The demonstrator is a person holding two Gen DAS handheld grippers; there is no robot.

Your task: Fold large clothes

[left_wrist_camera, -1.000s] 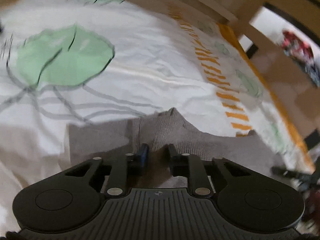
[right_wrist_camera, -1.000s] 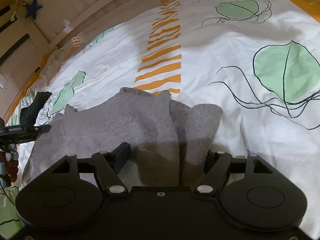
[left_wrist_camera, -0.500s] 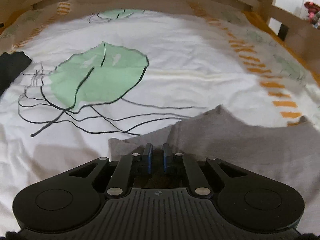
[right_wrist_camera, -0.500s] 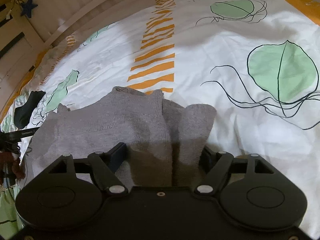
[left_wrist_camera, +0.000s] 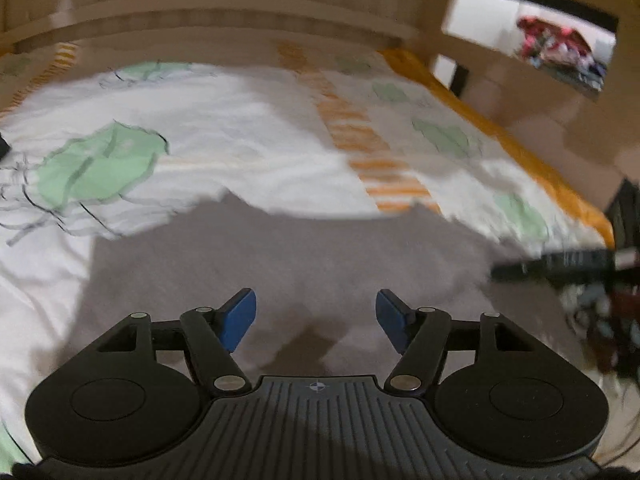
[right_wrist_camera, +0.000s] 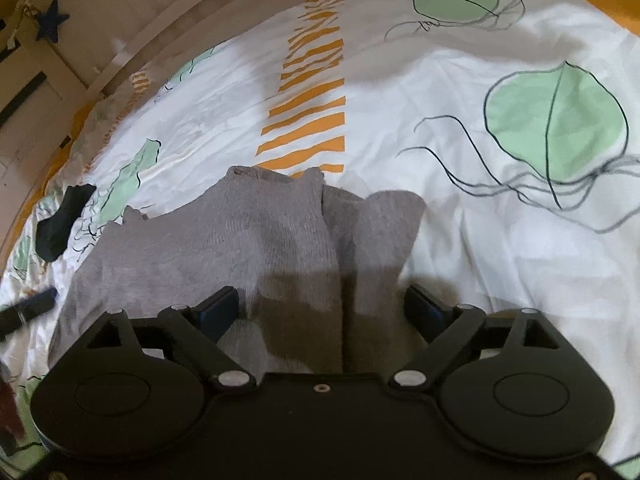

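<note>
A grey knit sweater (right_wrist_camera: pixel 256 240) lies folded on the bed, with a folded strip (right_wrist_camera: pixel 384 232) along its right side. It also shows blurred in the left wrist view (left_wrist_camera: pixel 304 256). My left gripper (left_wrist_camera: pixel 316 318) is open and empty just above the sweater. My right gripper (right_wrist_camera: pixel 320 306) is open wide, its jaws astride the sweater's near edge, holding nothing. The tip of the right gripper (left_wrist_camera: pixel 560 264) shows at the right of the left wrist view.
The bed cover (right_wrist_camera: pixel 440 80) is white with green jellyfish and orange stripes. A dark garment (right_wrist_camera: pixel 60 224) lies at the left near the bed's edge. A wooden bed frame (left_wrist_camera: pixel 224 20) runs along the far side. The orange bed edge (left_wrist_camera: pixel 520 148) is at the right.
My left gripper was shut on the sweater's fabric and has now opened, letting it go, and the view has swung right. My right gripper stays open over the sweater.
</note>
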